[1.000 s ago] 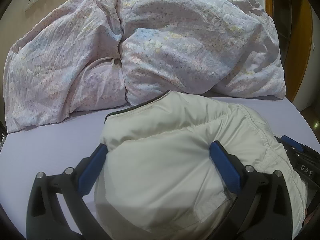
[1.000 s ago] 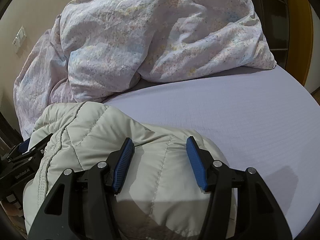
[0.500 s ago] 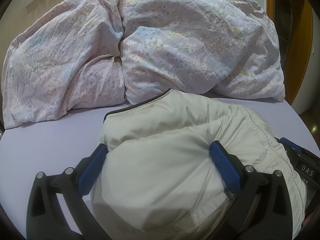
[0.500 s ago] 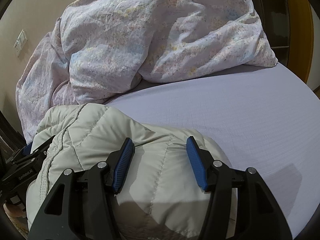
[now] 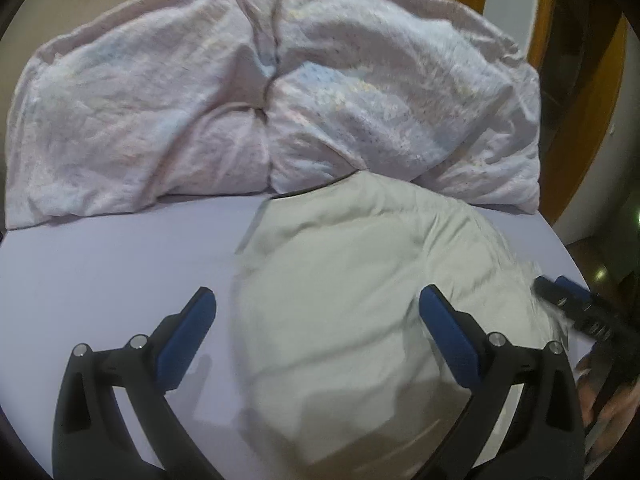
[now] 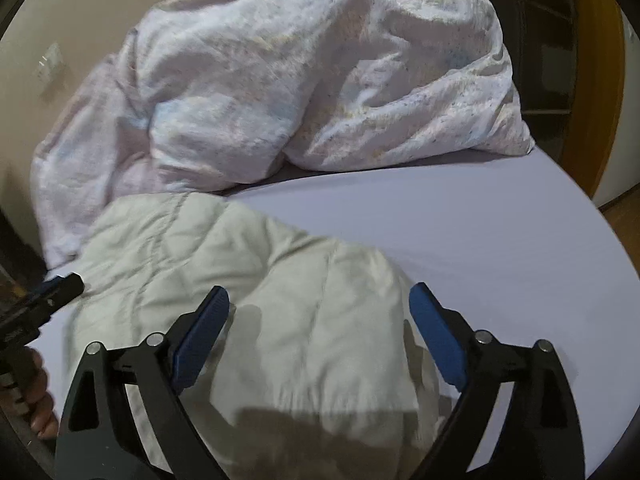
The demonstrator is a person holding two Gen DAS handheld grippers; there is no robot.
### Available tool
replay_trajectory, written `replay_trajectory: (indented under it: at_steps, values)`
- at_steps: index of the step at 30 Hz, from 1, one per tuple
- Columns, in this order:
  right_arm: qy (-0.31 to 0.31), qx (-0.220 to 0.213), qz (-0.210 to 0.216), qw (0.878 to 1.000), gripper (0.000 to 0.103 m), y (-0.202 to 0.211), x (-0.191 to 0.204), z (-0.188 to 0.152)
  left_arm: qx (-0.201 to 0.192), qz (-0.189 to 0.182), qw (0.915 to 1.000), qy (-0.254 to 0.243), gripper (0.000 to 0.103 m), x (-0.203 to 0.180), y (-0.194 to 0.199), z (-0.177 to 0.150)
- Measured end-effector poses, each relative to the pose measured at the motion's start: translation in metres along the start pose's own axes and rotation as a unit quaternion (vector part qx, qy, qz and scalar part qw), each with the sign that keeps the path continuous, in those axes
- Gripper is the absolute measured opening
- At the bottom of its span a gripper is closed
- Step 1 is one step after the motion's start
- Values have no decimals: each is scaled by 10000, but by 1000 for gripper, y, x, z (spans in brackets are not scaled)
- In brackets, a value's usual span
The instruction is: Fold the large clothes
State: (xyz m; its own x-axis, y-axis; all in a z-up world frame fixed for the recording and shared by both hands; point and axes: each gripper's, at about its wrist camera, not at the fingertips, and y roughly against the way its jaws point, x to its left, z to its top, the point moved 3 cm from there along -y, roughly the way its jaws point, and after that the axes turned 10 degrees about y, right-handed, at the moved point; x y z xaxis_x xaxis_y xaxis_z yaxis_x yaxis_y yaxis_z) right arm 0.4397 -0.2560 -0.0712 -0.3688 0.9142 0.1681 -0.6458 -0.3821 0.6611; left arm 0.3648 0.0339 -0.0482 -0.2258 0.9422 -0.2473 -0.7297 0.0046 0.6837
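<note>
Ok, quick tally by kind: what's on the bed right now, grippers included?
Jackets: 1, the pale puffer jacket
Duvets: 1, the floral duvet, bunched at the far side
Grippers: 2, left gripper and right gripper, both open
Total: 4, all on or over the lilac sheet

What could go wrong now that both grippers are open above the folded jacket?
1. The puffy jacket lies loose under the open left gripper and right gripper, so its fold may spring open.
2. Its far edge touches the crumpled duvet; fingers reaching there might snag it.
</note>
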Motion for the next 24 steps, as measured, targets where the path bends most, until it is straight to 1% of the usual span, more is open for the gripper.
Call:
replay_trajectory:
  at_steps: [1,2,3,5,7,11,13,16,24]
  values:
    - [-79,32,108,9999,95,8,-5,-2,3,-21,10000,-62,101,7,9,-3]
    - [-146,54,187,9997,100,12,-10,-3,26,-53,9999,-98,101,13,14,-5]
    - [-232,87,280,9993,102,17,-14,-5,70,-84,9999,-122,101,18,19,-8]
    - [-474,272,509,9972,102,22,-28,-11,193,-150,9996,-120,101,29,25,-14]
    - [-633,452,617,9951,102,22,-35,-17,367,-203,9991,-78,101,38,25,-20]
    - [-1037,817,1117,9849,102,18,-46,-32,622,-362,9974,45,101,49,25,-32]
    - [-1250,984,1399,9773,102,13,-49,-38,718,-473,9962,107,101,49,23,-35]
    - [-1516,1194,1691,9665,102,6,-52,-47,774,-545,9955,100,101,44,21,-39]
    - [-1599,1422,2109,9538,102,-3,-52,-56,807,-660,9945,126,101,39,17,-41]
